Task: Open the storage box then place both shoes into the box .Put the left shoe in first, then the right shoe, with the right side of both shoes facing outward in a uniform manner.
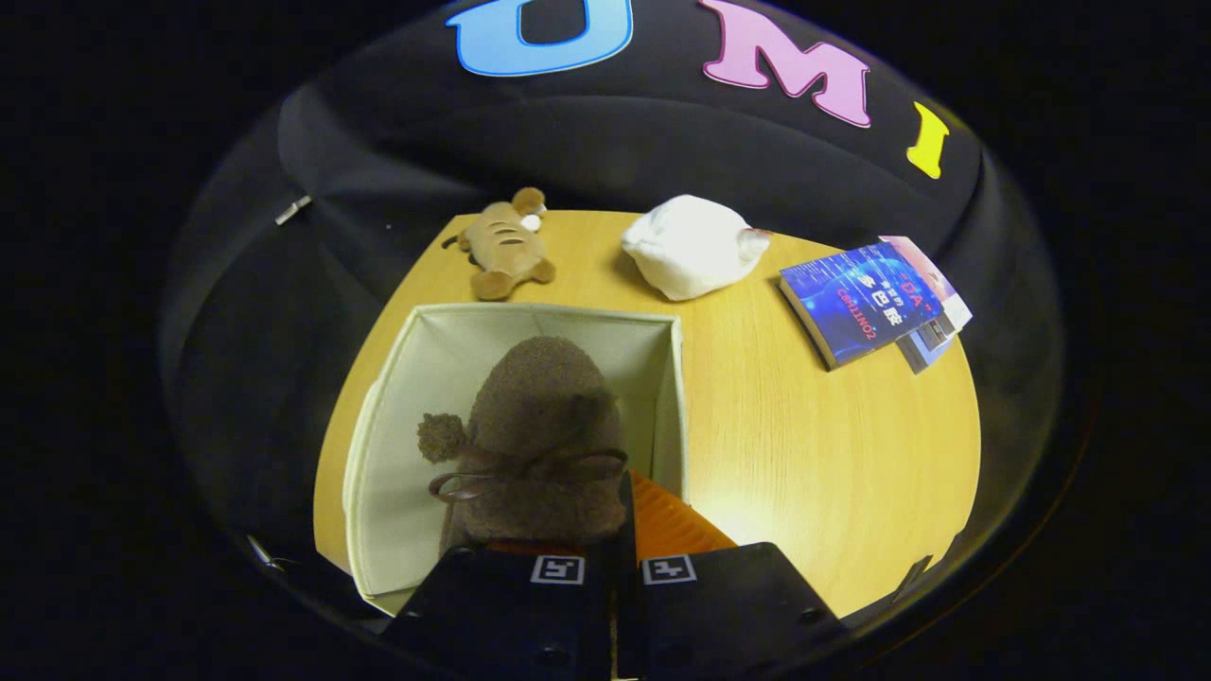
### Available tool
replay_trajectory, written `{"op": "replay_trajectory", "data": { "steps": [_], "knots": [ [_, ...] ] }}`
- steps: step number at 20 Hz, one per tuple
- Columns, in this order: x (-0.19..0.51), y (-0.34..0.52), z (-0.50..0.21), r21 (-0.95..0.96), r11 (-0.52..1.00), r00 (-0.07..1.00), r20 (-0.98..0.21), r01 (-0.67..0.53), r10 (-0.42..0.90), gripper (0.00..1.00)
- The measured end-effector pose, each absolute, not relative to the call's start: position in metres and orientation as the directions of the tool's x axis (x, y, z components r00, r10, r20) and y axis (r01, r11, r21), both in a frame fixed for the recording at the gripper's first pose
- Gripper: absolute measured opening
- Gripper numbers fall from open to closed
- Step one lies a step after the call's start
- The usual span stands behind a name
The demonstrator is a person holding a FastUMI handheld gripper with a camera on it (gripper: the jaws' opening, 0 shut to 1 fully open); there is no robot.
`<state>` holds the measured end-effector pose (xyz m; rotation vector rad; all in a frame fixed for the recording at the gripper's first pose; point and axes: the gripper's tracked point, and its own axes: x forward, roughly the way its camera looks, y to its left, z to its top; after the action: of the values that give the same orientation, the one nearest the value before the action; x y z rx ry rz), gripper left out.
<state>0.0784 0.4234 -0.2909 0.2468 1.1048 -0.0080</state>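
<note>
A brown fuzzy shoe [544,426] with a ribbon bow and a pom-pom hangs toe-forward just ahead of my fingers, over the inside of the open cream fabric storage box [662,326]. Its ribbed orange sole [674,525] faces right, toward the box's right wall. My gripper [613,560] is shut, the two black fingers nearly touching and pinching the shoe's heel end. The box floor under the shoe is hidden. I see no other shoe.
The box stands on a round wooden table [814,435]. Beyond the box lie a brown plush toy [501,248] and a white cloth bundle [691,244]. A stack of books [866,298] sits at the table's far right edge.
</note>
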Motion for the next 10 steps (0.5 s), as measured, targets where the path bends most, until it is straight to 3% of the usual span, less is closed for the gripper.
{"op": "replay_trajectory", "data": {
  "steps": [5, 10],
  "knots": [
    [0.081, 0.429, -0.294, 0.156, 0.976, 0.451, -0.890, 0.152, 0.072, 0.09],
    [0.068, 0.449, -0.303, 0.180, 0.979, 0.416, -0.901, 0.095, 0.126, 0.39]
  ]
}}
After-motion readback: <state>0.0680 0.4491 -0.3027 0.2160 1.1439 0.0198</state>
